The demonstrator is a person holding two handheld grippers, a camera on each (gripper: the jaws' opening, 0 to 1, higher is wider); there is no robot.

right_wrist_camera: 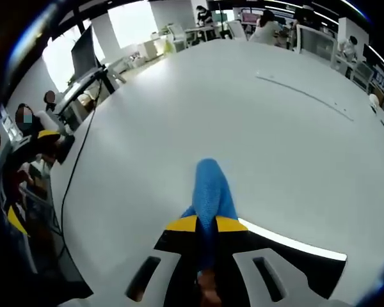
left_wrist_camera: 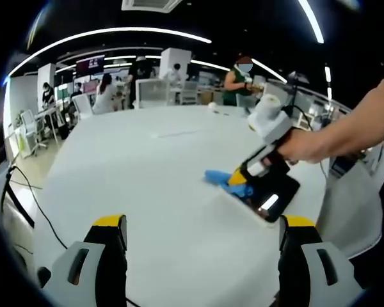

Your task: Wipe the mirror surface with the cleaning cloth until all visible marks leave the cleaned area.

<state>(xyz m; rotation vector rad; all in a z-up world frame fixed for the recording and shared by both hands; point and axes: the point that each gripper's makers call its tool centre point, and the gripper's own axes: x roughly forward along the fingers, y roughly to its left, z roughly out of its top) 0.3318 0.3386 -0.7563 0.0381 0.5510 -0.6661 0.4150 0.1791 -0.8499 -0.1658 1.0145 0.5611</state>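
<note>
Nearest, left gripper (left_wrist_camera: 201,240) spread wide, idle above the table (left_wrist_camera: 147,166). Farther right, right gripper (right_wrist_camera: 207,224) clenched on the cloth (right_wrist_camera: 211,185), pressing it against the mirror (right_wrist_camera: 320,262), probably flat, long axis running away rightward. Right hand (left_wrist_camera: 307,144) far nearer.

Left gripper (left_wrist_camera: 203,240): two chunky jaws, pale grey shells over black inner faces, each capped with a yellow tip and cut with a dark slot on the outer side. Right gripper (right_wrist_camera: 206,224), seen up close in its own view: same build, pale grey jaws with long dark slots, black bodies and yellow wedge tips. From the left gripper view the right gripper (left_wrist_camera: 238,180) shows a white body with black sections and a yellow tip. The hand (left_wrist_camera: 301,146) gripping it is bare, the forearm behind it unsleeved.
</note>
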